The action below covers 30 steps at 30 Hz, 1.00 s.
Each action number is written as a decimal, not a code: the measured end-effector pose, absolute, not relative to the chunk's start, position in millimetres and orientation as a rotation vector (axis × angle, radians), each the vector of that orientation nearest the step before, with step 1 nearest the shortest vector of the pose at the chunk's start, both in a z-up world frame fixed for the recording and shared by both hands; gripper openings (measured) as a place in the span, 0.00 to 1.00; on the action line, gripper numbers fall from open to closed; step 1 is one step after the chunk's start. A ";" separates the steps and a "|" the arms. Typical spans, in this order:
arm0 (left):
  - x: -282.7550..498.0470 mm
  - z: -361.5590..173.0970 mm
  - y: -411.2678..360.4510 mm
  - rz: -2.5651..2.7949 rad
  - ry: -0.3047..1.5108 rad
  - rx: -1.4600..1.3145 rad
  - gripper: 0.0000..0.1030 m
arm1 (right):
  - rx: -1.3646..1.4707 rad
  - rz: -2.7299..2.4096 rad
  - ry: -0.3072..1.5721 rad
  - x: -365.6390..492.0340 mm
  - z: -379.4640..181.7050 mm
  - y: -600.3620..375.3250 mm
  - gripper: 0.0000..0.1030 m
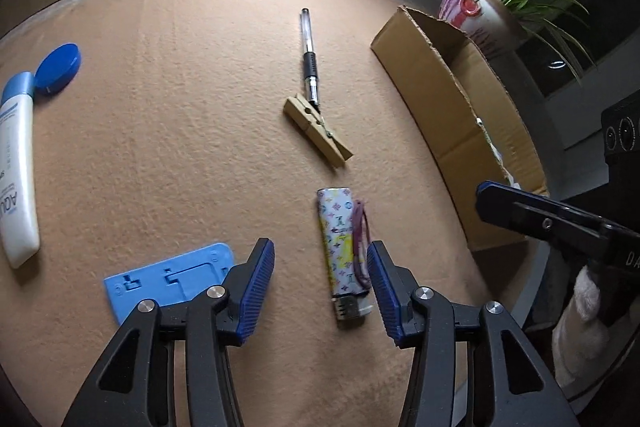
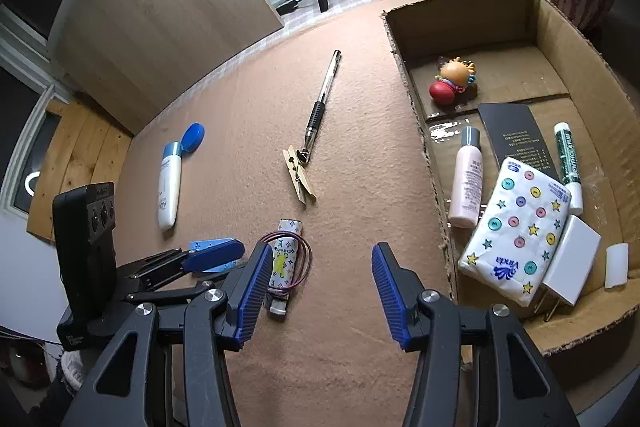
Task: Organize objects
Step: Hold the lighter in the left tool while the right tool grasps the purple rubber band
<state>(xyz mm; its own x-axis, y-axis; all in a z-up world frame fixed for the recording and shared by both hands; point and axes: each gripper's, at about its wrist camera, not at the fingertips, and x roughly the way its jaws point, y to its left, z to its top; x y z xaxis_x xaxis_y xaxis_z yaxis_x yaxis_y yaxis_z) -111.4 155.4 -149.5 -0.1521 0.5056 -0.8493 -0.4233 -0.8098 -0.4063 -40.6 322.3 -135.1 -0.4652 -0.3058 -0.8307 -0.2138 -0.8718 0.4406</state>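
1. The left gripper [image 1: 321, 269] has its jaws apart with nothing between the pads; the lighter [image 1: 342, 259] lies on the table [image 1: 180, 131] just inside its right finger
2. The right gripper [image 2: 322, 285] is also apart and empty, near the box [image 2: 420, 131]
3. The hair tie [image 1: 359, 247] looped over the lighter may snag a pad or slide off
4. Closing off-centre could roll the lighter away towards the clothes peg [image 1: 318, 131] and pen [image 1: 309, 57]

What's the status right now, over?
Both grippers open, empty: left gripper, right gripper. Lighter lies flat between left's fingers, untouched. Box alongside, nothing in the way.
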 end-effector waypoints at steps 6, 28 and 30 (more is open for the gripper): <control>-102.9 -142.0 195.2 1.980 -0.022 -1.446 0.14 | 1.586 -2.537 -0.779 -41.3 -132.4 327.5 0.47; -102.9 -141.5 210.1 2.135 0.144 -1.448 0.47 | 1.659 -2.505 -0.731 -37.7 -145.0 318.6 0.46; -102.4 -145.4 212.6 2.120 0.188 -1.458 0.47 | 1.681 -2.536 -0.663 -36.7 -146.4 311.4 0.43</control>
<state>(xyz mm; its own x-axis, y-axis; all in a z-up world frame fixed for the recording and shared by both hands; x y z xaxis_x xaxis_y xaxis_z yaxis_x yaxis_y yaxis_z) -102.4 212.6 -145.4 -0.2567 0.3615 -0.8964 -0.5135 -0.8367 -0.1904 -36.7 311.4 -146.4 -0.4171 -0.2523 -0.8732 -0.2073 -0.9090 0.3617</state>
